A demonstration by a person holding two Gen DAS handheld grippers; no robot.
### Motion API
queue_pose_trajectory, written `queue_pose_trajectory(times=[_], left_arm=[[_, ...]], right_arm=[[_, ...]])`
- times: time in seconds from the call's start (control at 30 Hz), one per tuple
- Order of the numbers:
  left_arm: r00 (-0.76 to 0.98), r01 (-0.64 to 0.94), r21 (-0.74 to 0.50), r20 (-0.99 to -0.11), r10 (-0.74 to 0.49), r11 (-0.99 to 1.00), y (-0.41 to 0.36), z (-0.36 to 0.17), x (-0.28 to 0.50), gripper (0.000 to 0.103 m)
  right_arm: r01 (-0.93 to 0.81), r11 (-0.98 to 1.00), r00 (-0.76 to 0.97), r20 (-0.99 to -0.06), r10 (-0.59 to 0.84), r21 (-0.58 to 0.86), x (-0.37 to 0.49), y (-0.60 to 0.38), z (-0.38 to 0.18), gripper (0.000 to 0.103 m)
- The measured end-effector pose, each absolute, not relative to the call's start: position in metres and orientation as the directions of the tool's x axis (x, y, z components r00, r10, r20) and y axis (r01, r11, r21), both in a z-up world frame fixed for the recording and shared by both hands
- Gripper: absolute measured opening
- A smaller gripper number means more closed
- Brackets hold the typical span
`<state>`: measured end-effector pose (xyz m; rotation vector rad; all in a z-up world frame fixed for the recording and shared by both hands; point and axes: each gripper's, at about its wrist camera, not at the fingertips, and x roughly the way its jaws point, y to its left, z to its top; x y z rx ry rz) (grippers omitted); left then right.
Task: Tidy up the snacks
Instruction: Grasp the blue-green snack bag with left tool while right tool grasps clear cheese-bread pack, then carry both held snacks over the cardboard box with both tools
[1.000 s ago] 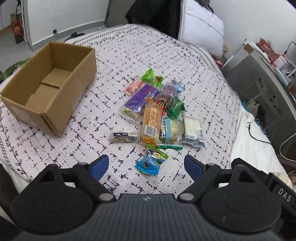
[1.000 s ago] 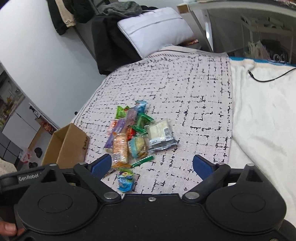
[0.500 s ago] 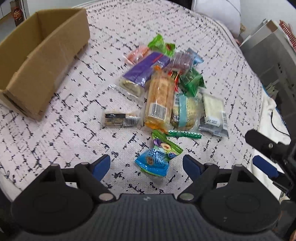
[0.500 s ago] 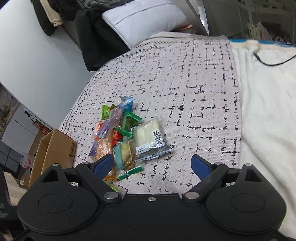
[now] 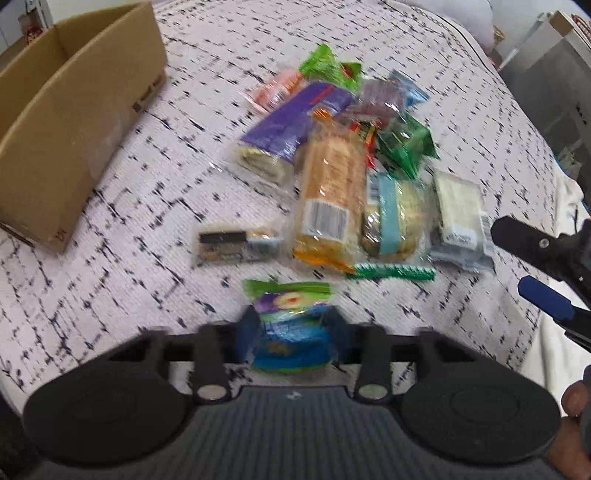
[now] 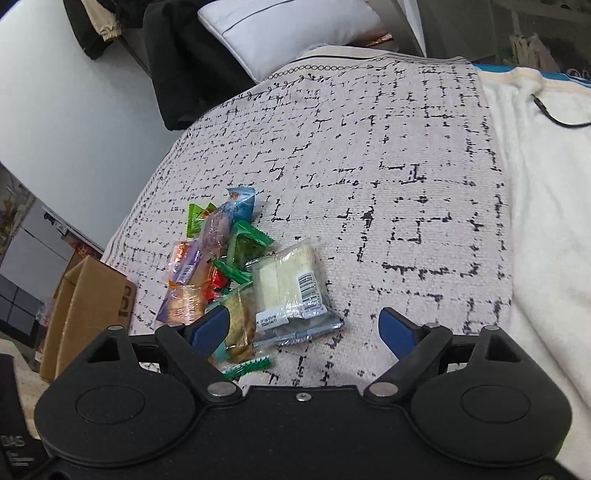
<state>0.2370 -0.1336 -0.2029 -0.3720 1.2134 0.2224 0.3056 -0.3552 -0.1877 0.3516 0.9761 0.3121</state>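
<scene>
A pile of wrapped snacks (image 5: pixel 340 166) lies on the patterned bedspread (image 5: pixel 129 280). My left gripper (image 5: pixel 290 334) is shut on a blue and green snack packet (image 5: pixel 288 332) at the near edge of the pile. An open cardboard box (image 5: pixel 66 110) stands at the far left. In the right wrist view my right gripper (image 6: pixel 303 328) is open and empty, low over the near end of the pile, with a white sandwich pack (image 6: pixel 291 291) between its fingers. The box (image 6: pixel 85 306) shows at the left there.
A white pillow (image 6: pixel 291 33) and dark clothes (image 6: pixel 184 62) lie at the head of the bed. A cream blanket (image 6: pixel 546 221) with a black cable covers the right side. A grey shelf unit (image 5: pixel 546 85) stands beside the bed.
My left gripper has moved forward and down and closed on the blue and green packet. My right gripper has moved closer to the pile and stays open.
</scene>
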Motion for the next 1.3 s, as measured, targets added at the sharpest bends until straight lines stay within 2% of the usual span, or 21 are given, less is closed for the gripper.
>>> queue_pose_trajectory(times=[0.43,0.5,0.6,0.63,0.7,0.77,1.3], left_arm=[[0.397,-0.389,-0.218,-0.917,-0.051,0.895,-0.111,-0.177,0.235,0.032],[0.412,-0.383,-0.216,-0.910,-0.043,0.898,-0.107,-0.168,0.236,0.032],[0.434,-0.369,-0.218,-0.900,-0.040,0.903,-0.100,-0.155,0.237,0.032],[0.442,-0.362,-0.218,-0.896,-0.039,0.906,-0.098,-0.150,0.238,0.032],[0.458,-0.345,-0.220,-0.888,-0.041,0.912,-0.094,-0.141,0.238,0.032],[0.471,-0.331,-0.225,-0.881,-0.046,0.916,-0.090,-0.133,0.238,0.032],[0.591,-0.253,-0.247,-0.805,-0.053,0.935,-0.042,-0.070,0.237,0.032]], right_arm=[[-0.189,0.935,0.512,-0.783,0.354,0.299,0.322,-0.321,-0.198,0.087],[-0.189,0.942,0.496,-0.801,0.336,0.278,0.326,-0.316,-0.204,0.084],[-0.195,0.952,0.496,-0.813,0.304,0.237,0.327,-0.310,-0.207,0.074],[-0.200,0.954,0.498,-0.815,0.296,0.224,0.326,-0.309,-0.207,0.064],[-0.211,0.951,0.493,-0.816,0.302,0.225,0.324,-0.307,-0.207,0.053],[-0.213,0.951,0.486,-0.820,0.302,0.224,0.322,-0.307,-0.204,0.048],[-0.155,0.948,0.572,-0.757,0.316,0.278,0.290,-0.310,-0.143,0.045]])
